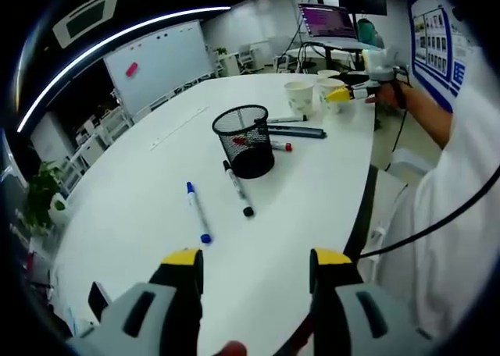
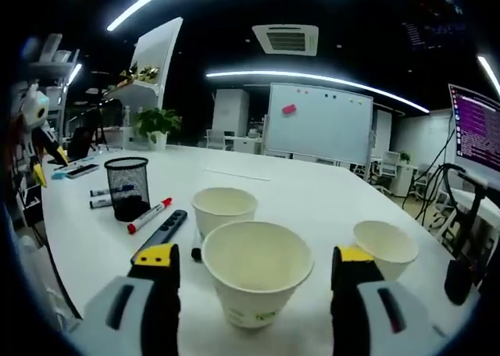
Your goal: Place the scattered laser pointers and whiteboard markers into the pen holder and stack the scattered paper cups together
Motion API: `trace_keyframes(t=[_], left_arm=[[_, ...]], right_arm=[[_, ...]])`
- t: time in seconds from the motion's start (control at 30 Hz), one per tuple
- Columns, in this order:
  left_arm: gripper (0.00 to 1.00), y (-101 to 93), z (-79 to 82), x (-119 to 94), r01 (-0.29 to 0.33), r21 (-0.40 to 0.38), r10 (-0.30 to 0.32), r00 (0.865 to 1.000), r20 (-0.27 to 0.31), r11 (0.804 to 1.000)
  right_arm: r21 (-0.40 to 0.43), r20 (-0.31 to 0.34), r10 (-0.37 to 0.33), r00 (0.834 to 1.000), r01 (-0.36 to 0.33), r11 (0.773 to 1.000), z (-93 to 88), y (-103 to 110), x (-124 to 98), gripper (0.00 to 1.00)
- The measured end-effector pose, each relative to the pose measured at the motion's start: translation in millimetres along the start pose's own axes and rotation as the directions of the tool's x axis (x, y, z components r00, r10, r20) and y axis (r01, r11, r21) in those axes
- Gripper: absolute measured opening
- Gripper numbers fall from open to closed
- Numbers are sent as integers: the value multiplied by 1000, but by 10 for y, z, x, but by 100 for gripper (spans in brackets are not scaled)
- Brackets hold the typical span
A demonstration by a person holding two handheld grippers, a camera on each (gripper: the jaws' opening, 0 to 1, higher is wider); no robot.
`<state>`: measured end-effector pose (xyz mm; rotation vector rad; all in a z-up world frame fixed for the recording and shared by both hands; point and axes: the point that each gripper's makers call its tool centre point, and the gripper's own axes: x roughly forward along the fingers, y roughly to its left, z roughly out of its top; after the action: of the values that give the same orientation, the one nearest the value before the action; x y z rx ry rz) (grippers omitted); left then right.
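On the white surface (image 2: 328, 196): right gripper (image 2: 256, 276) jaws spread wide, straddling nearest cup (image 2: 256, 272), upright, mouth up; not yet clamped. Cup stacking judged in hand; next calls for closing on the wall, lifting clear. Left gripper (image 1: 256, 266) released, empty, facing holder (image 1: 244, 140); blue marker (image 1: 198, 211), black marker (image 1: 237, 188) flat, long axes running away.

A white table (image 1: 156, 192) spans the frame's middle. A whiteboard (image 2: 319, 123) stands at centre back, a potted plant (image 2: 157, 126) upper left, a lit monitor (image 2: 476, 133) at the right edge.
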<state>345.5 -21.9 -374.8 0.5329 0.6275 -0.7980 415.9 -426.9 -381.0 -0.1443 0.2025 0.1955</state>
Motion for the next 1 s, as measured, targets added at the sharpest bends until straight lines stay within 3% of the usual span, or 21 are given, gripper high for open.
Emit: trace_keyframes(t=[1.0], left_arm=[[56,-80,26,4,-2,-4,2,1000,-11,1000]], right_arm=[[58,-27,7,1000,-6,998,-136,4,100,72]])
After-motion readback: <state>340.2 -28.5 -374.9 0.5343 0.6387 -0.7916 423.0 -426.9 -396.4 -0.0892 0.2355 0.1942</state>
